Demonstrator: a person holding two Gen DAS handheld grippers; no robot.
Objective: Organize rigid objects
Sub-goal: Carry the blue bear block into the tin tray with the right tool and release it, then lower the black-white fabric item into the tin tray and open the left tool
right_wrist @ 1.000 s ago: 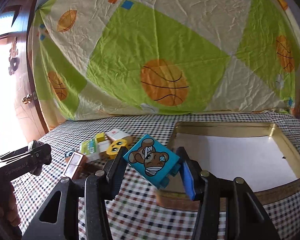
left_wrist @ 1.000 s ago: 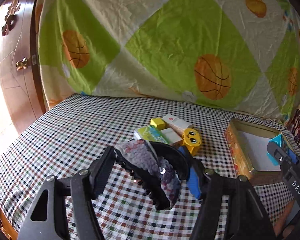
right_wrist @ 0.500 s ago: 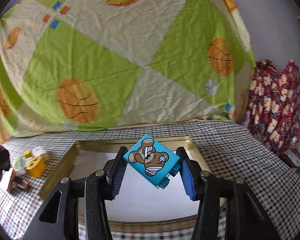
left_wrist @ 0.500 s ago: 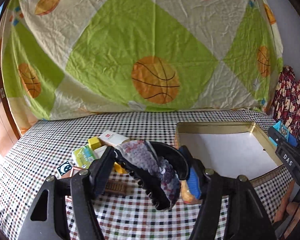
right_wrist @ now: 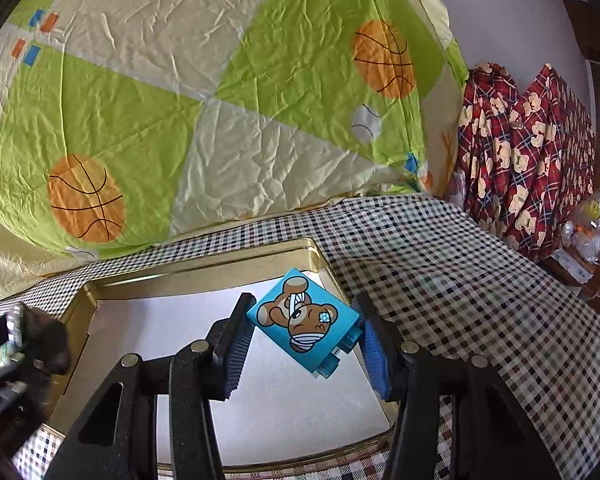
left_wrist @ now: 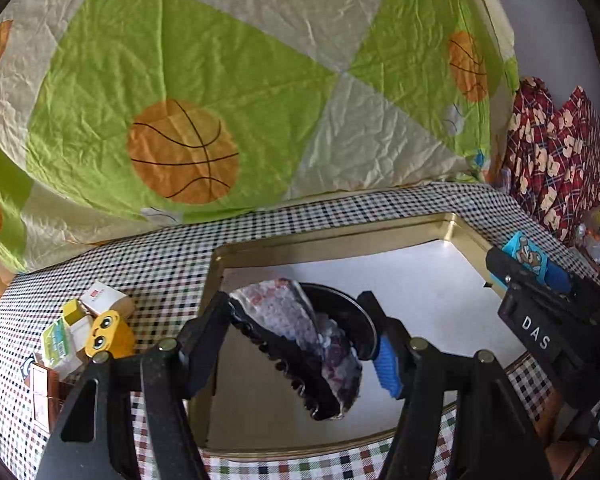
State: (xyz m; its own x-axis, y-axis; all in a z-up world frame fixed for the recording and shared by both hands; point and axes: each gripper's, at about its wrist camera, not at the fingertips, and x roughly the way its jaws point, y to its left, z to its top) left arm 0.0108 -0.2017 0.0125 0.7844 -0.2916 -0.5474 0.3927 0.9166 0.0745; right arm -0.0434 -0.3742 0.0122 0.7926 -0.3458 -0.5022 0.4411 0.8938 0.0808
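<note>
My left gripper (left_wrist: 300, 340) is shut on a black hair claw clip with a grey-purple sequin top (left_wrist: 300, 332) and holds it above the gold tin tray (left_wrist: 332, 242) with a white floor. My right gripper (right_wrist: 304, 328) is shut on a blue toy block with a cartoon bear (right_wrist: 302, 320) and holds it over the right part of the same tray (right_wrist: 196, 276). The right gripper with its block also shows at the right edge of the left wrist view (left_wrist: 532, 276). The left gripper shows at the left edge of the right wrist view (right_wrist: 16, 344).
Left of the tray on the checked tablecloth (left_wrist: 168, 256) lies a cluster of small things: a yellow toy with eyes (left_wrist: 108, 332), a green-white box (left_wrist: 58, 340), a white box (left_wrist: 104, 304). A basketball-print sheet (left_wrist: 220, 80) hangs behind. Red bear-print fabric (right_wrist: 528, 160) hangs at the right.
Both grippers have swung right with their loads. The clip has moved from above the cloth beside the tray's left edge to over the tray. The block has moved to over the tray's right part.
</note>
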